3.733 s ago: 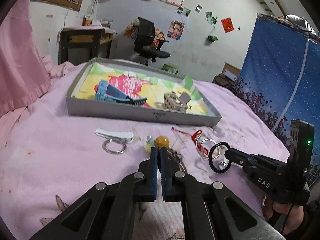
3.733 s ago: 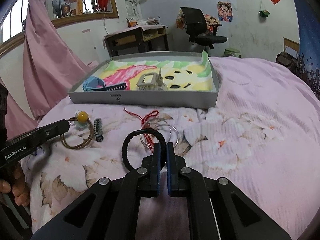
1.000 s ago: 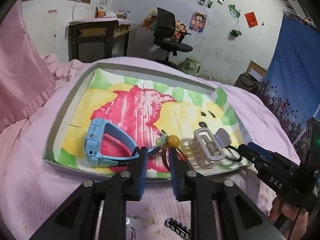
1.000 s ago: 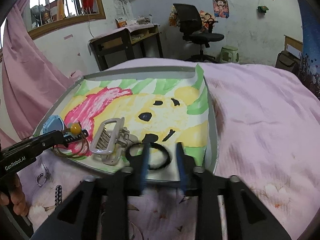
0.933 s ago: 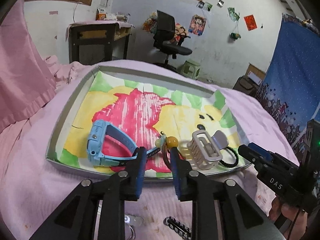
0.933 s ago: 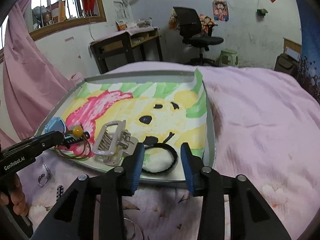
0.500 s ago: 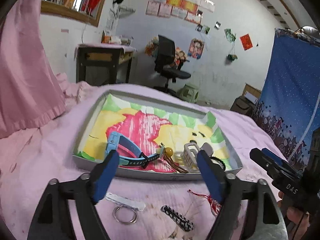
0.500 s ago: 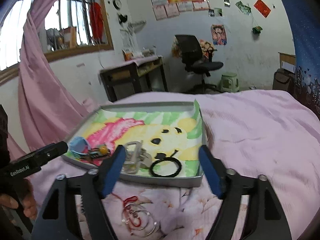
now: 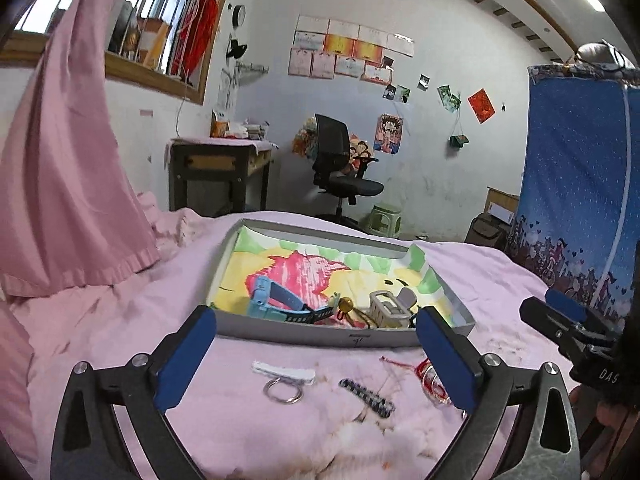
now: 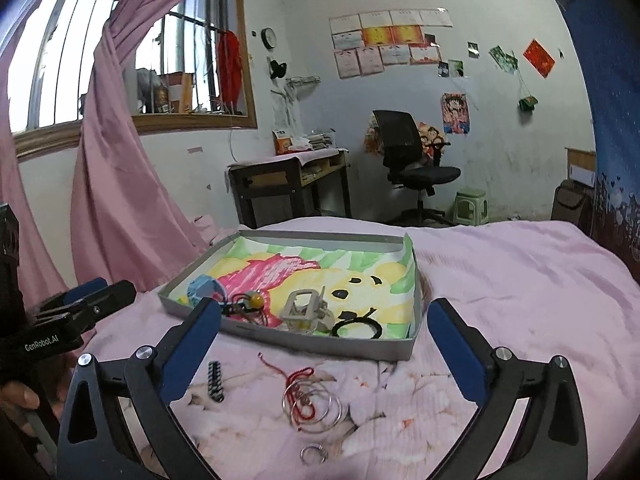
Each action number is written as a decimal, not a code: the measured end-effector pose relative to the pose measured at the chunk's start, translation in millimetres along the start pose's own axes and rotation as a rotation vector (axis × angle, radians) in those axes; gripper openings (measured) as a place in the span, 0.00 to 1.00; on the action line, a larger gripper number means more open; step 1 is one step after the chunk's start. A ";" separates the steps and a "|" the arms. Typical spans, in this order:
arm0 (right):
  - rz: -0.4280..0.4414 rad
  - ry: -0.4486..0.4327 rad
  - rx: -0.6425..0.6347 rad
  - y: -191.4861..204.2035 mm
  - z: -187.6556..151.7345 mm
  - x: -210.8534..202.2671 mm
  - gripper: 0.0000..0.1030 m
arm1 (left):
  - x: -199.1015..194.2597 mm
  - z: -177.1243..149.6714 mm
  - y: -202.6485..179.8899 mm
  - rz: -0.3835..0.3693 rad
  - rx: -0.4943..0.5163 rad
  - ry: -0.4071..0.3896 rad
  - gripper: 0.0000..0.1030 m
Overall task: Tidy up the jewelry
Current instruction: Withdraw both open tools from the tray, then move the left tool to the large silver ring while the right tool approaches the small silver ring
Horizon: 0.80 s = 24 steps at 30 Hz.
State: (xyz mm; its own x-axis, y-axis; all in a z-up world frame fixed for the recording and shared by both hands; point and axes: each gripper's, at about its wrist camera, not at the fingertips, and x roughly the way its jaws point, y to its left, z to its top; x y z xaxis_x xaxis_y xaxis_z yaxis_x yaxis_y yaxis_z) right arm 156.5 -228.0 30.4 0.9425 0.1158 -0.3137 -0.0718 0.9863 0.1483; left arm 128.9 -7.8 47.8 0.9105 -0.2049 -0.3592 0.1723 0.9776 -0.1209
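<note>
Both grippers have pulled back from the tray (image 9: 348, 338) and spread wide since a second ago; the left gripper (image 9: 316, 354) and right gripper (image 10: 324, 354) hold nothing. Centre frame, the tray holds a blue watch (image 9: 272, 304), bead bracelet (image 10: 254, 300), white claw clip (image 10: 306, 312) and black hair tie (image 10: 356, 328) (lower right corner). Below it on the pink bedspread (image 10: 520, 280) lie a red cord with rings (image 10: 310, 402), a dark beaded strip (image 10: 216, 376), a key ring (image 9: 282, 391) and a white clip (image 9: 284, 372).

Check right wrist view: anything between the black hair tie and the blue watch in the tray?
Yes. Between black hair tie and blue watch lie the yellow-bead bracelet and white claw clip.
</note>
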 end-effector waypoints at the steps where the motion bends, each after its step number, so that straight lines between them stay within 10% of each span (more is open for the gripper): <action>1: -0.003 -0.001 -0.009 2.2 -1.1 -3.9 0.99 | -4.3 -2.9 0.9 0.006 0.007 -0.003 0.98; 24: -0.037 0.126 -0.029 11.5 -35.9 -25.5 0.99 | -21.4 -44.9 17.3 0.044 0.049 0.126 0.98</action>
State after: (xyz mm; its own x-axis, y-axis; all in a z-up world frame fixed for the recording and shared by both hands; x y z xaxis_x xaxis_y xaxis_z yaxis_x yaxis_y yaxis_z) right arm 119.9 -215.4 6.5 0.8961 0.0912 -0.4343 -0.0488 0.9930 0.1079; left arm 95.5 11.4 11.9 0.8634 -0.1634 -0.4773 0.1543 0.9863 -0.0586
